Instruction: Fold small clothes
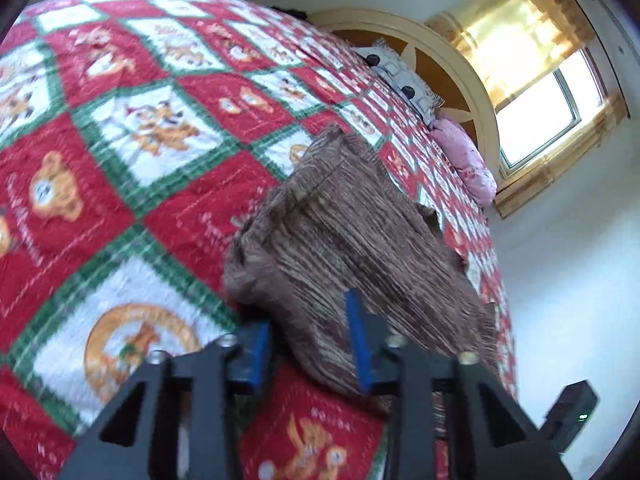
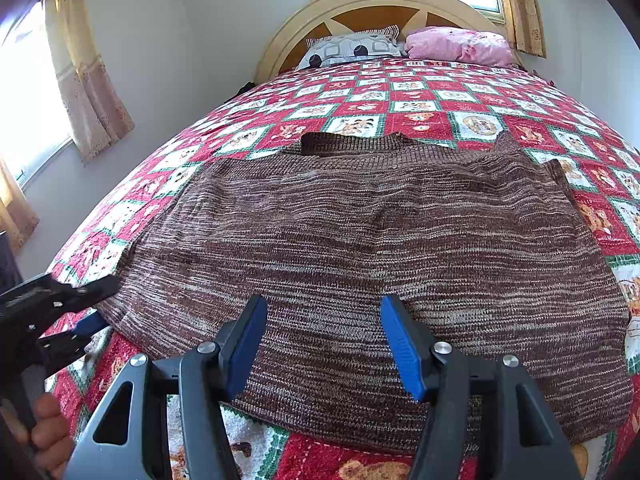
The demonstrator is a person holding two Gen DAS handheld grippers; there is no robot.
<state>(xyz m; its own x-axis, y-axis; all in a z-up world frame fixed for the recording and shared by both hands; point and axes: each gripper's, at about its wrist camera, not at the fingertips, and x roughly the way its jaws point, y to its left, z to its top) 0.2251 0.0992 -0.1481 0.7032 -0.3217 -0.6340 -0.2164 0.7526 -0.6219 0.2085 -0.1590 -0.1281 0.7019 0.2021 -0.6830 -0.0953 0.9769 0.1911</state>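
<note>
Brown knit sweater [image 2: 360,248]: spread flat on red patchwork quilt [image 2: 420,120]. Right gripper [image 2: 324,344]: jaws apart above near hem. Left gripper [image 1: 308,344]: jaws apart at near-left edge.

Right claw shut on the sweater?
No. The right claw is open above the sweater, its blue pads spread wide with nothing between them.

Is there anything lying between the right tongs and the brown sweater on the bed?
Nothing visible. The right tongs hang open directly over the near hem of the sweater, which lies flat on the quilt. The left tongs are at its left edge, off to the side.
</note>
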